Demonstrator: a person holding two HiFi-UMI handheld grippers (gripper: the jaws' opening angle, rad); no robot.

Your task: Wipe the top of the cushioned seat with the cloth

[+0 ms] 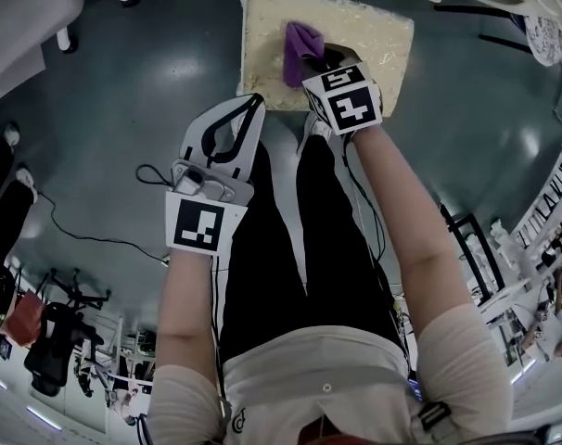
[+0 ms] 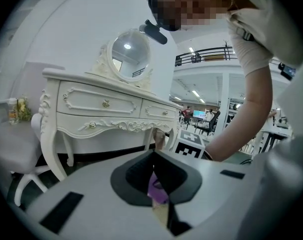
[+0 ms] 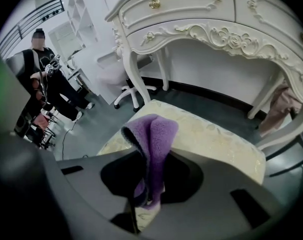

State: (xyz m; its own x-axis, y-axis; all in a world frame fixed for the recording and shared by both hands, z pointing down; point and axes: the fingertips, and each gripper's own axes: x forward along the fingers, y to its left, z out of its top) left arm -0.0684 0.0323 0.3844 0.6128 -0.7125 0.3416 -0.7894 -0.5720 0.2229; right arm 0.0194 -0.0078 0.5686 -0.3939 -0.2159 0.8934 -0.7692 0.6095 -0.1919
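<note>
Cream cushioned seat (image 1: 364, 26) at 12 o'clock in the head view, on a dark glossy floor (image 1: 123, 82). Purple cloth (image 1: 302, 49) on the seat's top, toward its 8 o'clock side, clamped between the jaws of the right tool (image 1: 324, 65), bunched and standing up past the jaw tips.

Same grip in the right gripper view: right tool (image 3: 150, 186) closed on the cloth (image 3: 154, 136), folded fleece rising out of the jaws, patterned seat (image 3: 216, 139) spread beneath and beyond toward 2 o'clock. Ornate white counter (image 3: 201, 24) with drawers and gold knobs behind the seat at 12 o'clock. White swivel chair (image 3: 134, 91) at 10 o'clock.

Left tool (image 1: 249, 105) at 7 o'clock of the seat, tips by its near corner, jaws together with nothing held; contact with the cushion not clear. In the left gripper view, left tool (image 2: 152, 159) with jaws closed, a sliver of purple and cream showing through the slit below the tips, the right tool's marker cube (image 2: 191, 144) just beyond at 1 o'clock. Round mirror (image 2: 129, 54) atop the counter (image 2: 101, 104) at 11 o'clock.

Person's black trousers (image 1: 262, 276) at 6 o'clock in the head view.
</note>
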